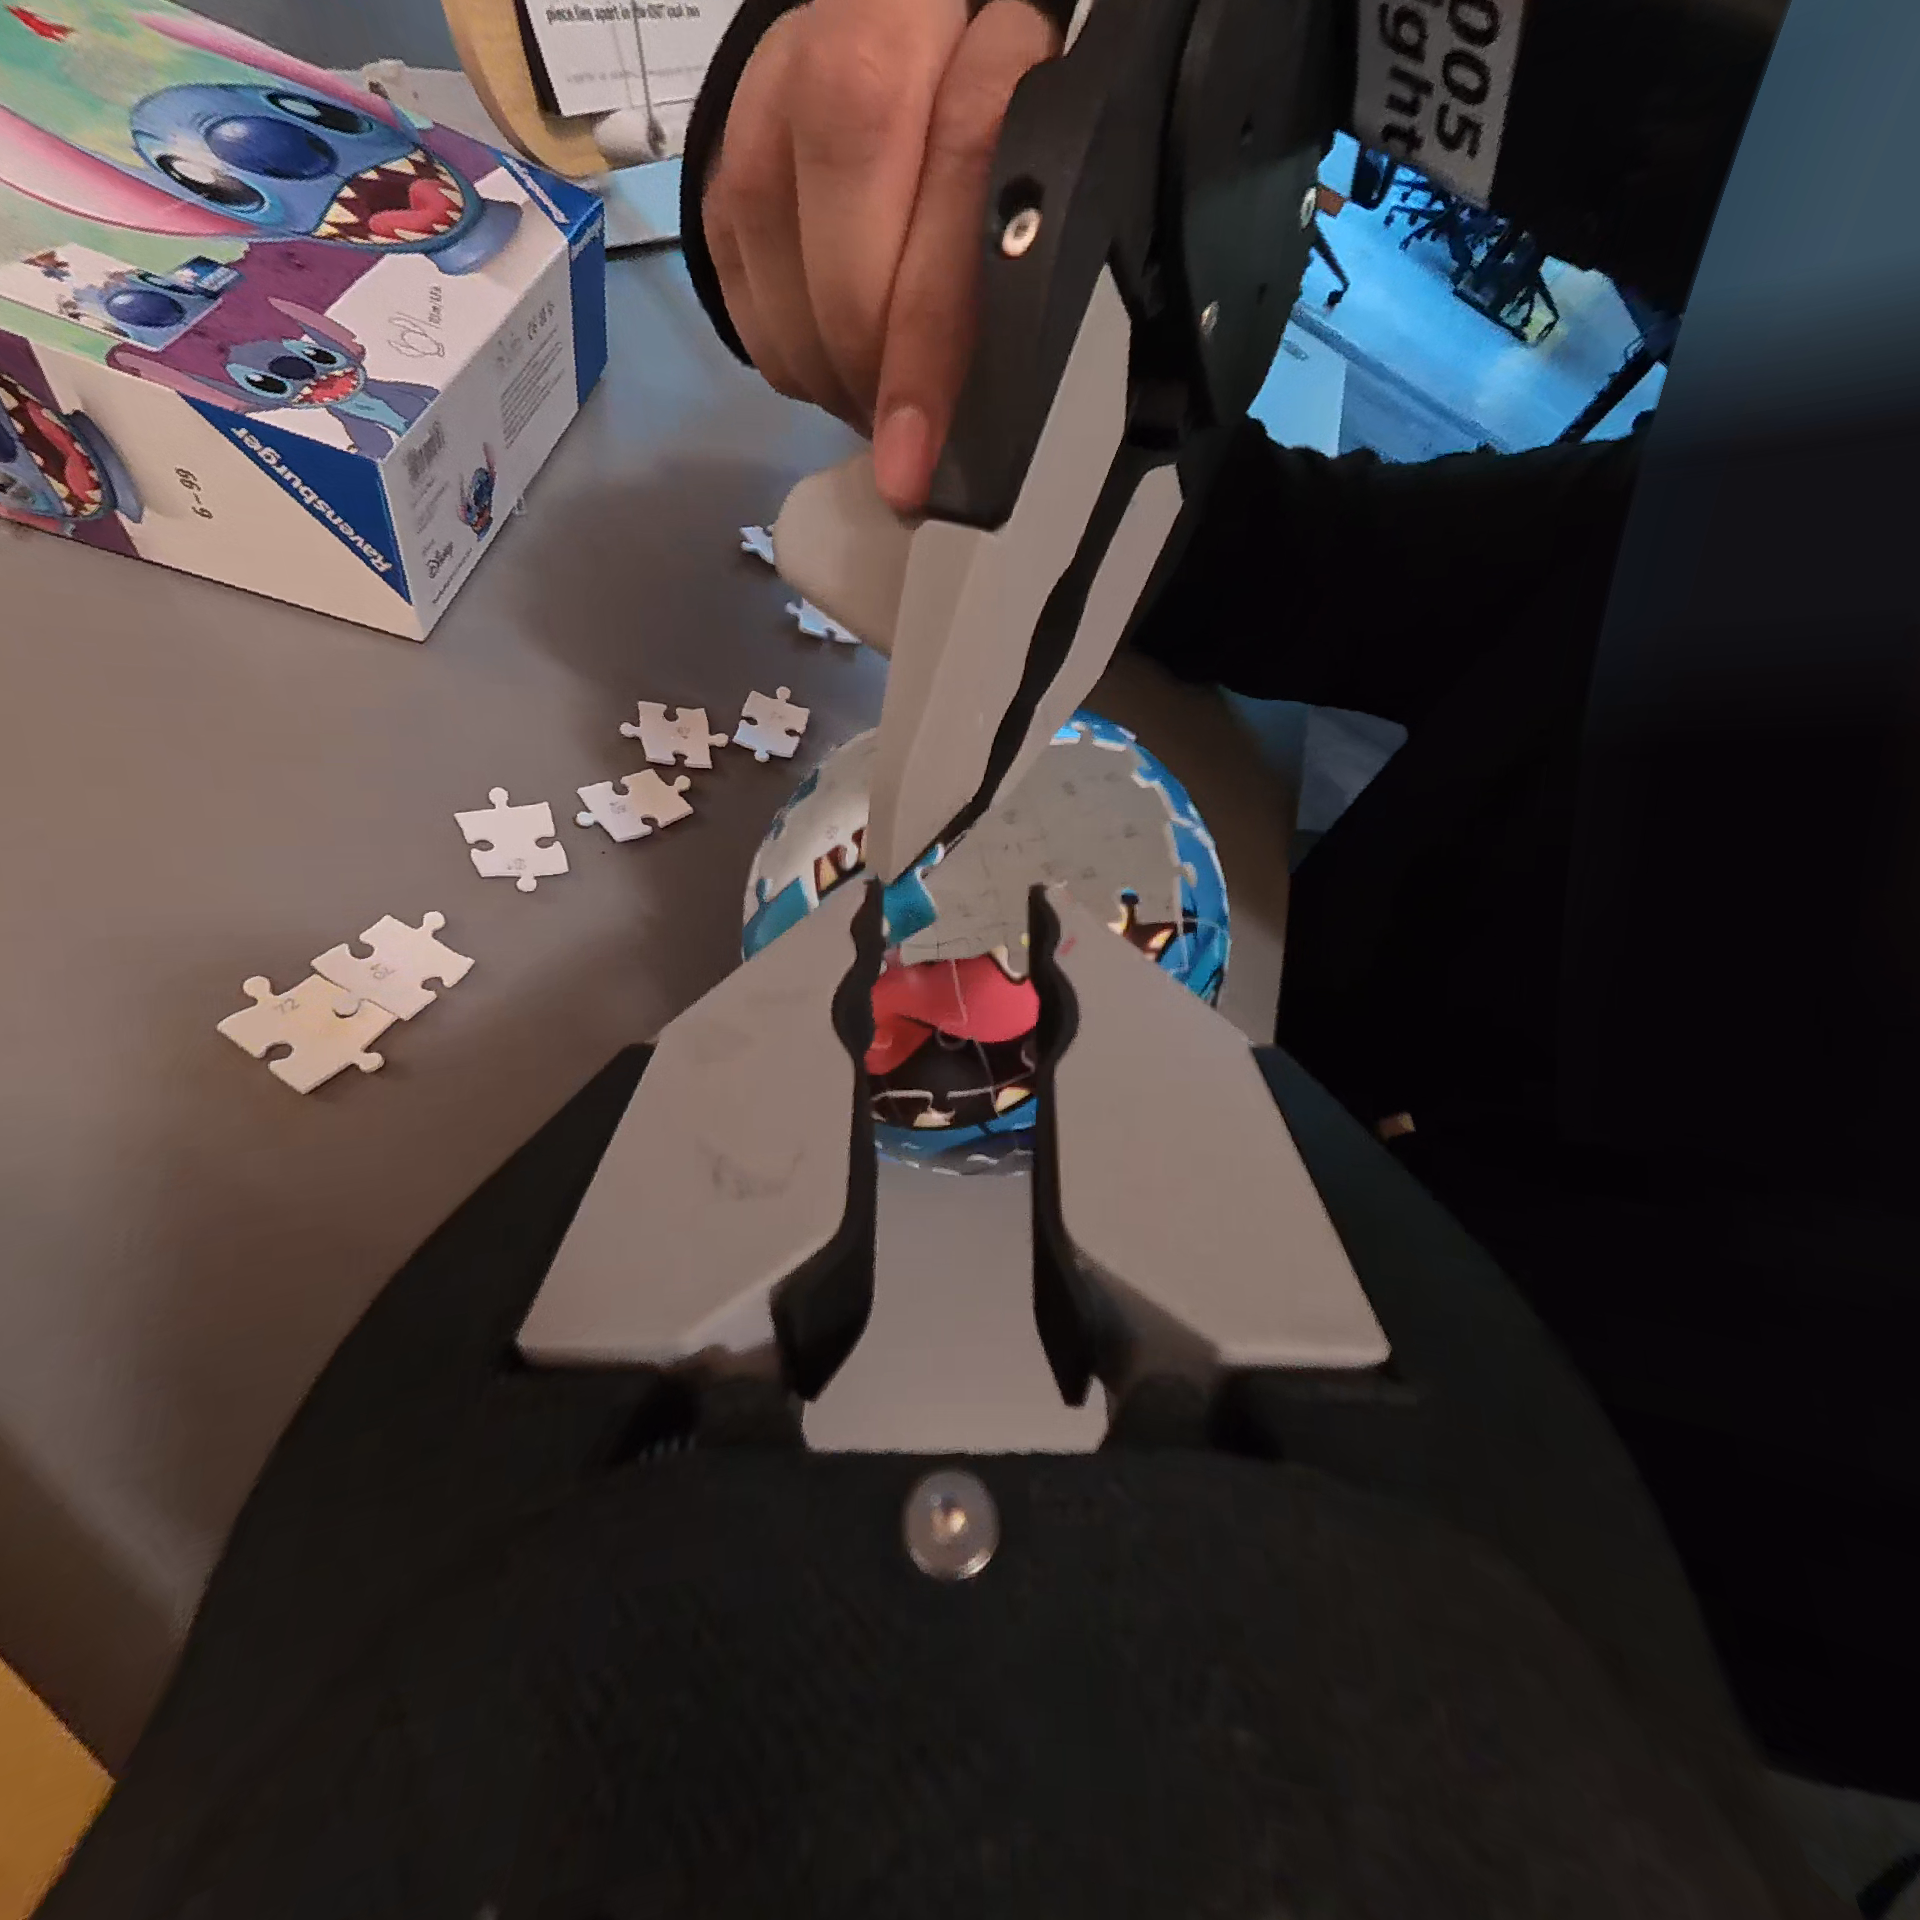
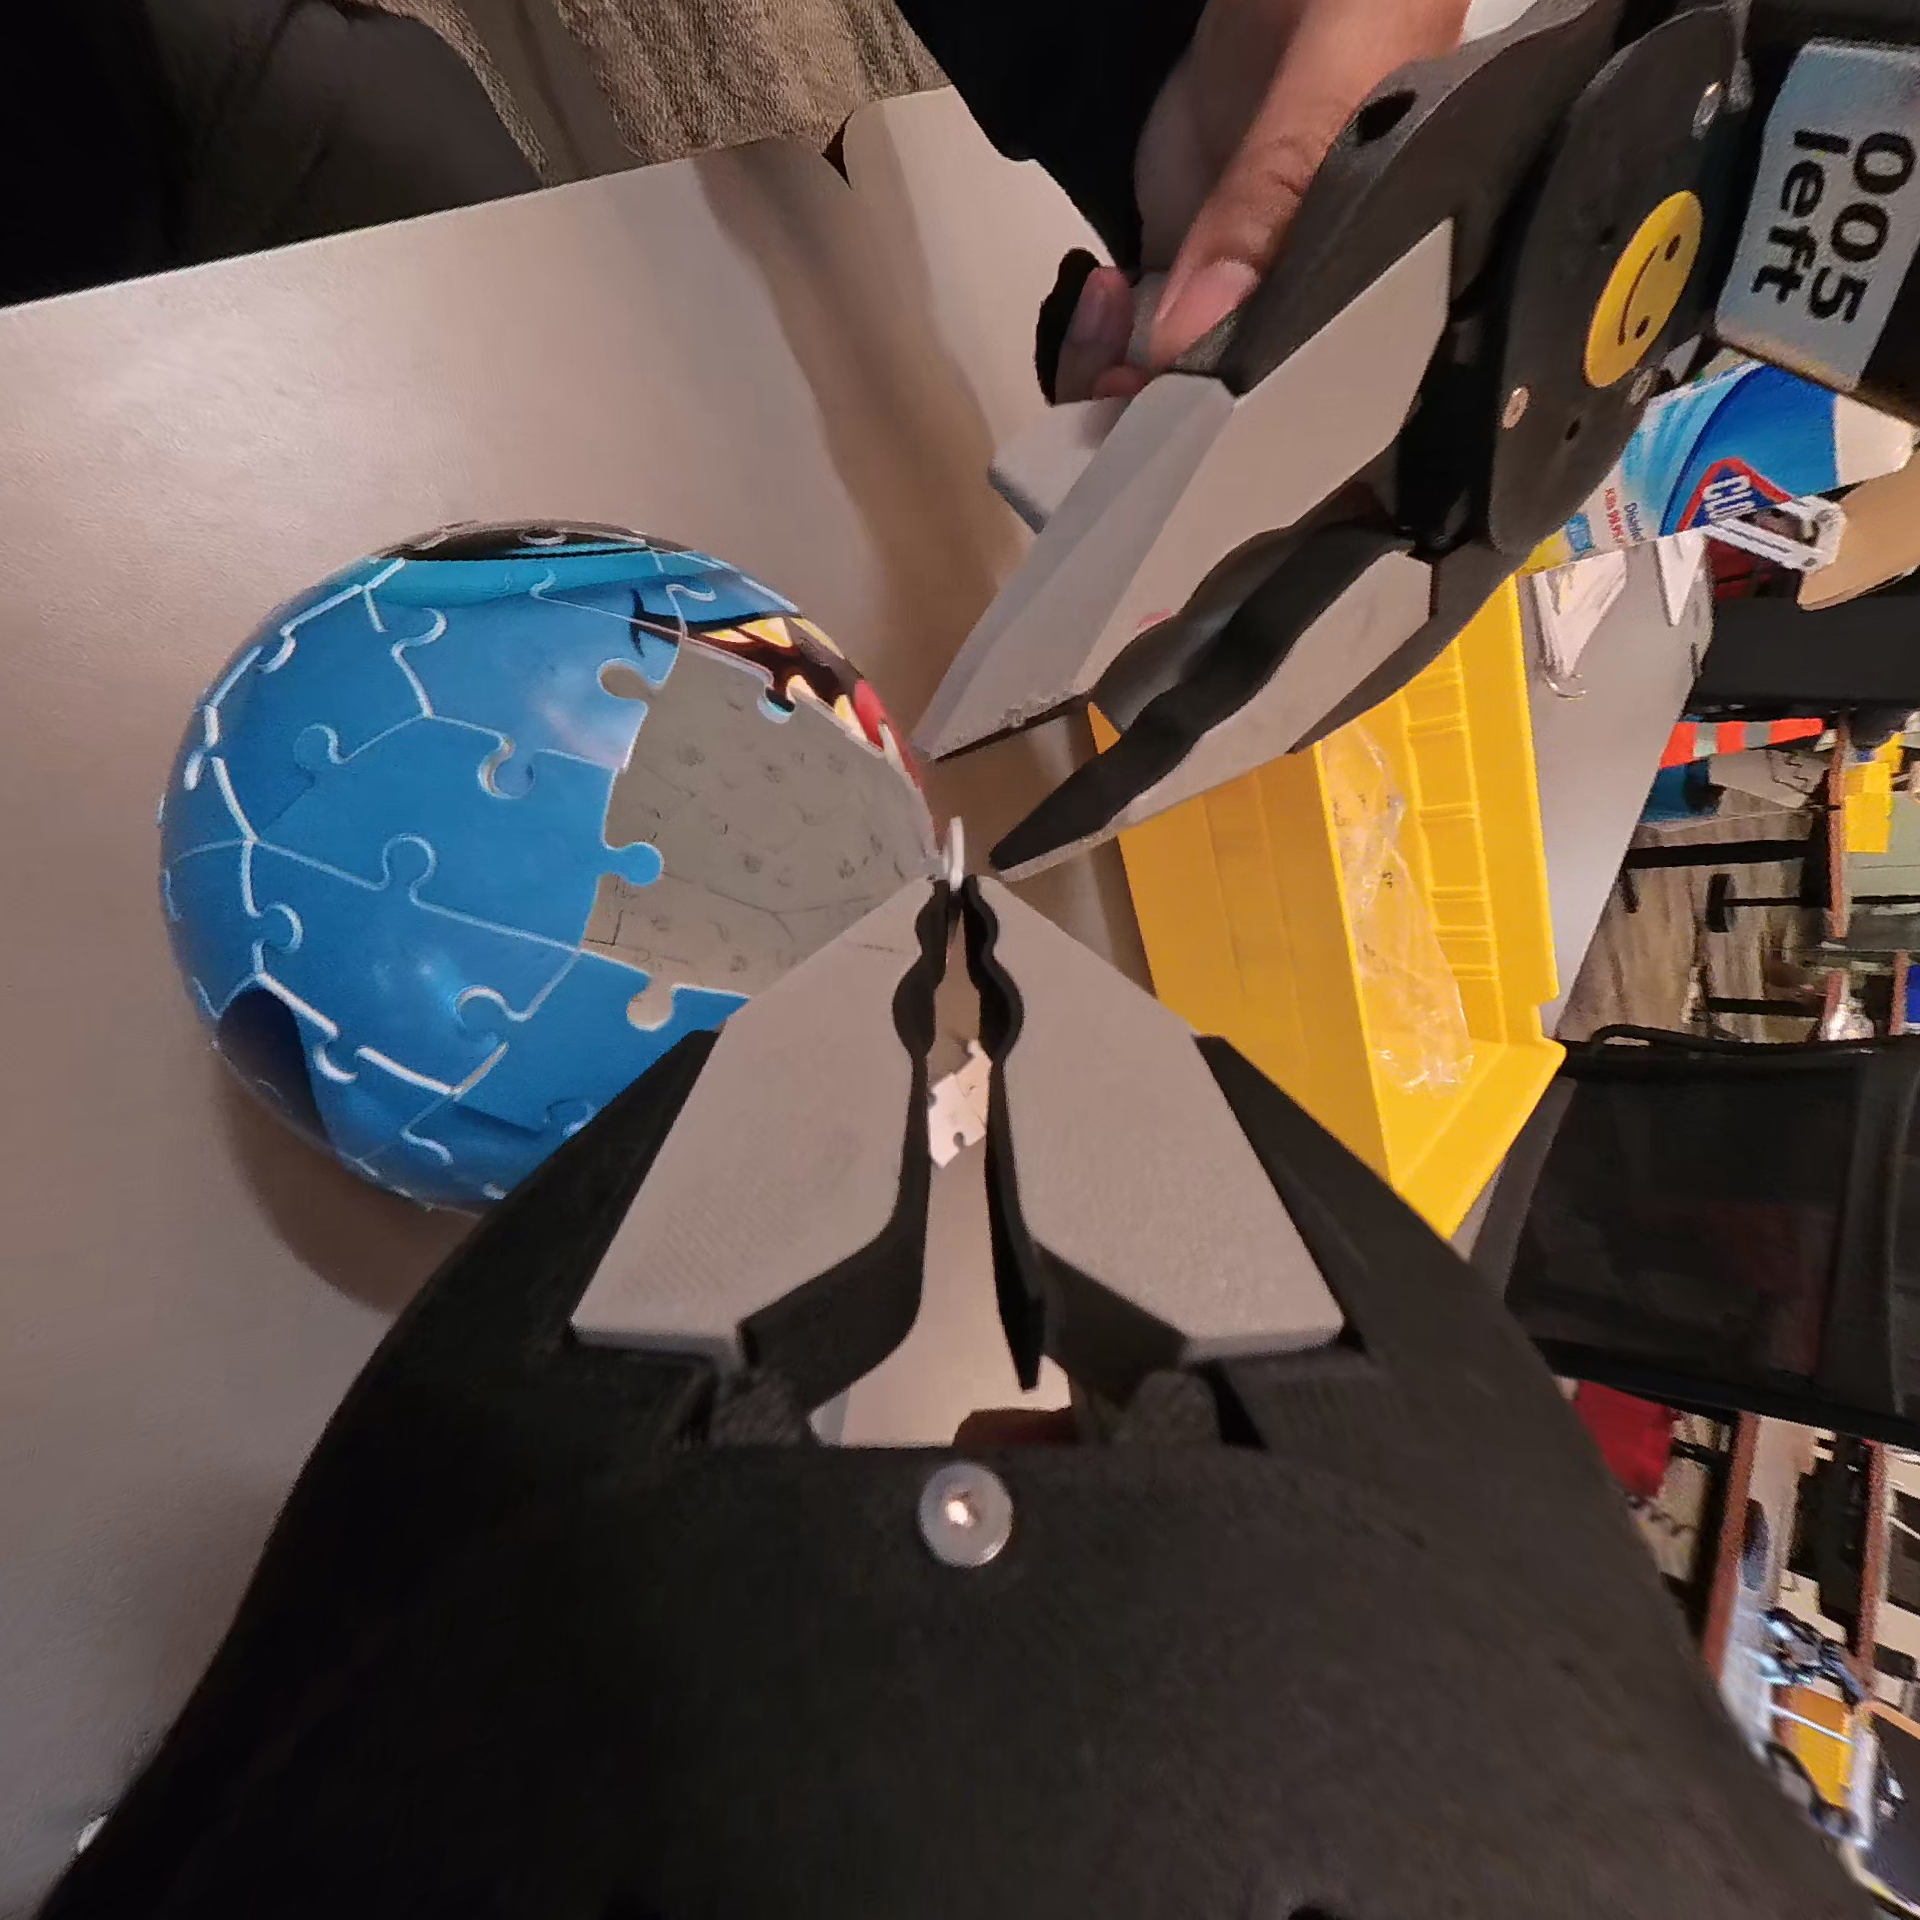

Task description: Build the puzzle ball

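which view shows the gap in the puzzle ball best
The right wrist view. There the puzzle ball lies unobstructed, its gap exposing the grey inside. In the left wrist view both grippers cross in front of the ball, so the opening is only partly visible.

Grey table; yellow bin beside it; cluttered room behind.

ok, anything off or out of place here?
Nothing damaged or spilled. The ball just has an open gap showing its grey inside, so it's unfinished. Loose pieces lie face-down on the table. The right gripper pinches a piece; the left gripper is open around the ball.
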Demonstrator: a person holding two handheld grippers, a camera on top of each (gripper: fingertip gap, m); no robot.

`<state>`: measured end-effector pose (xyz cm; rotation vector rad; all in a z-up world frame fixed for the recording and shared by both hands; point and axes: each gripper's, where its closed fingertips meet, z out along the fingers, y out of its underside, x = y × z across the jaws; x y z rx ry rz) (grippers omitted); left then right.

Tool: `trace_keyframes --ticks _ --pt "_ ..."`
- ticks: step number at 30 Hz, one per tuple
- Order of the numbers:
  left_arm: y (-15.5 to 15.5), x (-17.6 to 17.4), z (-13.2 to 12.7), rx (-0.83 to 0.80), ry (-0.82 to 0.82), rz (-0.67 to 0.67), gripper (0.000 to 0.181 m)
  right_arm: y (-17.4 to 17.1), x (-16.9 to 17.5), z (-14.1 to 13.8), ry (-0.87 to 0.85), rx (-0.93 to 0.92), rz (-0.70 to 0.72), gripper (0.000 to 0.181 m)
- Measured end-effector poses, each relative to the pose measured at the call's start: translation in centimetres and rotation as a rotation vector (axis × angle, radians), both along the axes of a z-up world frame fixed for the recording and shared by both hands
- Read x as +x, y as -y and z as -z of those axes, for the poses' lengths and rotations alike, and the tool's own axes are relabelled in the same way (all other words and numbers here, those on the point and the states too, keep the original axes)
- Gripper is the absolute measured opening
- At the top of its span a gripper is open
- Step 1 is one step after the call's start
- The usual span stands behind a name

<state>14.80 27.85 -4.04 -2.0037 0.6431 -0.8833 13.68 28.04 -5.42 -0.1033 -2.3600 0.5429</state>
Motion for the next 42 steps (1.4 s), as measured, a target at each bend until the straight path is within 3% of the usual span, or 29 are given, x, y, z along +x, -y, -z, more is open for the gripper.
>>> trace_keyframes --ticks 8,12,28,36,42 --pt "-0.6 0.0 1.1 -0.057 -0.142 -0.113 0.021 0.1 -0.3 0.0 0.014 -0.051 -0.022 0.000" --pt "-0.7 -0.5 1.2 -0.021 -0.221 -0.184 0.008 0.2 -0.4 -0.1 0.009 -0.062 -0.029 0.000" --pt "-0.8 -0.8 -0.1 0.138 -0.284 -0.340 0.001 -0.2 -0.4 -0.6 0.040 -0.150 -0.015 0.003" --pt "-0.5 -0.6 -2.3 0.214 -0.255 -0.360 0.004 0.0 -0.5 -2.9 -0.040 -0.228 -0.027 0.000" --pt "1.1 -1.7 -2.7 0.225 -0.097 -0.393 0.015 -0.3 -0.9 -1.4 -0.003 -0.212 -0.026 0.000"
